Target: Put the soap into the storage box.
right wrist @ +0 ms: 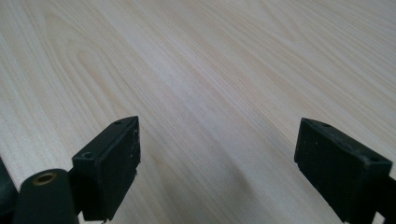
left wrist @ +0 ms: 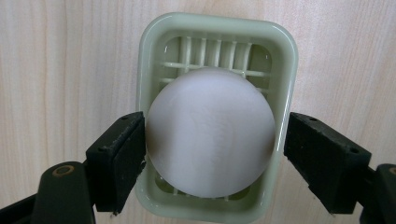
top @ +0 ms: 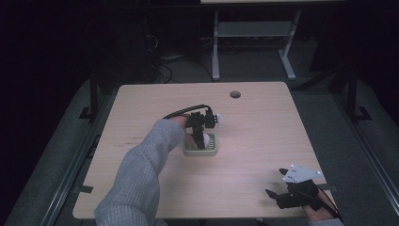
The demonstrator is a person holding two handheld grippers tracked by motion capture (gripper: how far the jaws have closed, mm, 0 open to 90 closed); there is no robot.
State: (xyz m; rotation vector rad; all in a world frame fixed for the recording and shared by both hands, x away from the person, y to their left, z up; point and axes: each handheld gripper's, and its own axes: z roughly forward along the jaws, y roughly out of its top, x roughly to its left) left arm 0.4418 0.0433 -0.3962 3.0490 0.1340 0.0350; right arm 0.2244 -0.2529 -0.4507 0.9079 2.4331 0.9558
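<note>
A white egg-shaped ball point(left wrist: 210, 135) rests in a pale green slotted dish point(left wrist: 215, 22) on the wooden table. My left gripper point(left wrist: 215, 144) points straight down over it, its jaws on either side of the ball. The left jaw touches the ball, while a narrow gap shows at the right jaw. In the high view the left gripper point(top: 200, 136) stands over the dish point(top: 201, 151) at the table's middle, with the ball point(top: 206, 140) just visible. My right gripper point(top: 275, 182) lies open near the front right edge, and between its jaws point(right wrist: 217, 154) there is bare wood.
The table point(top: 263, 136) has a round cable hole point(top: 235, 94) near its far edge. A grey-sleeved forearm point(top: 141, 174) reaches in from the front left. Beyond the table stands a white desk frame point(top: 254, 42) on a dark floor.
</note>
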